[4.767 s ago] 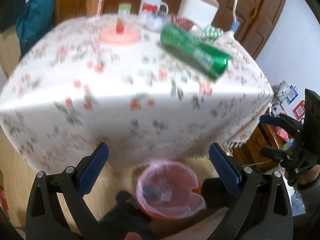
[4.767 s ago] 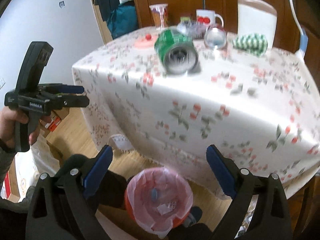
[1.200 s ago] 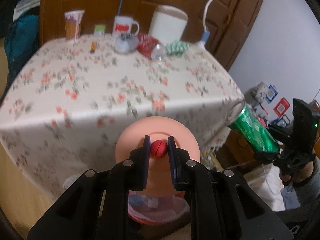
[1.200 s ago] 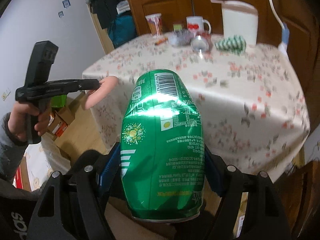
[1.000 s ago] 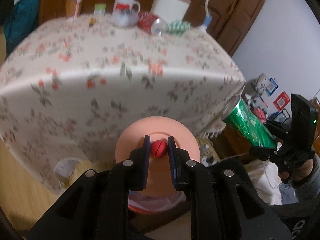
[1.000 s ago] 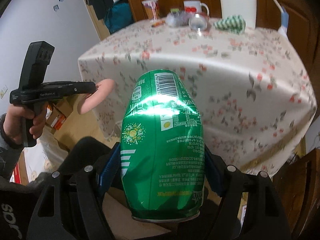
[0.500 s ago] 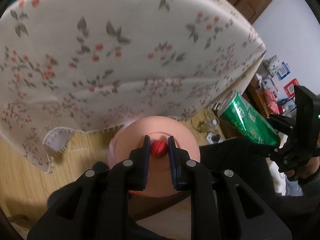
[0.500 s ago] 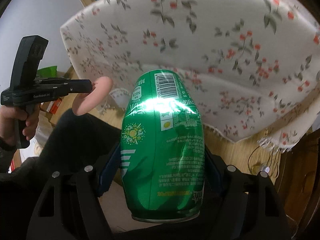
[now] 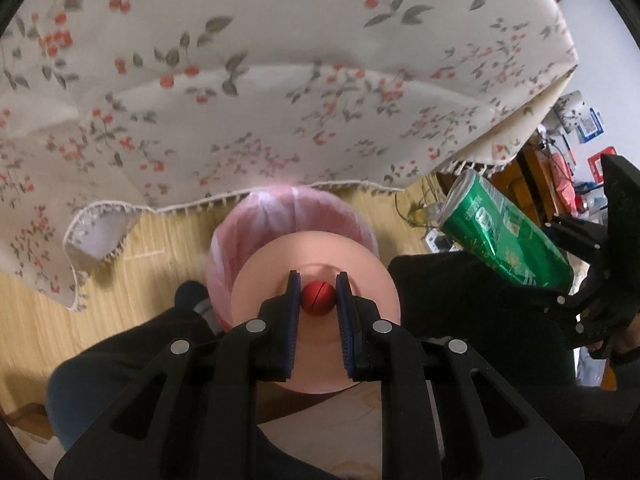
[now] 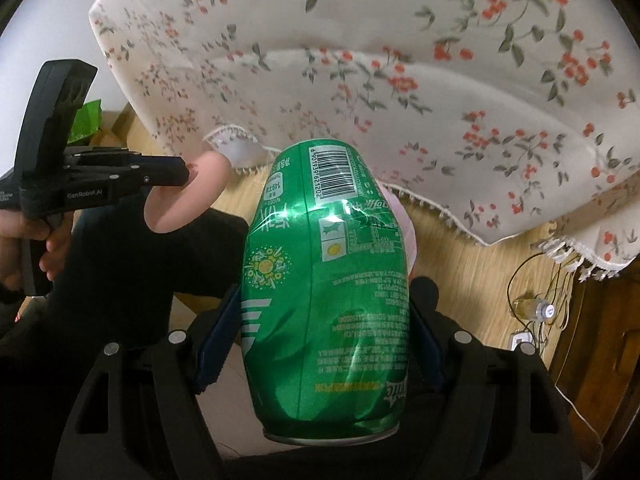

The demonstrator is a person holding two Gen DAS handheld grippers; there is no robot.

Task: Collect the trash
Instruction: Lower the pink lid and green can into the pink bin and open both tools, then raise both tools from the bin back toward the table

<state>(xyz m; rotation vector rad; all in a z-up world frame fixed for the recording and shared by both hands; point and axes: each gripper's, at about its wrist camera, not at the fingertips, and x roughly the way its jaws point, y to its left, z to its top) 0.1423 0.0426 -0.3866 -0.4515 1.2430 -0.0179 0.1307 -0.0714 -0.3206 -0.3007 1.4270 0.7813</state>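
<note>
Wooden flooring lay below a hanging floral tablecloth, and one pink-lined bin stood at its hem. Two pieces of trash were carried, neither yet dropped: one pink disc was pinched by its red knob in the narrowly closed left gripper, directly over the bin; one dented green can was clamped in the widely spread right gripper. Release into the bin was judged the remaining step.
</note>
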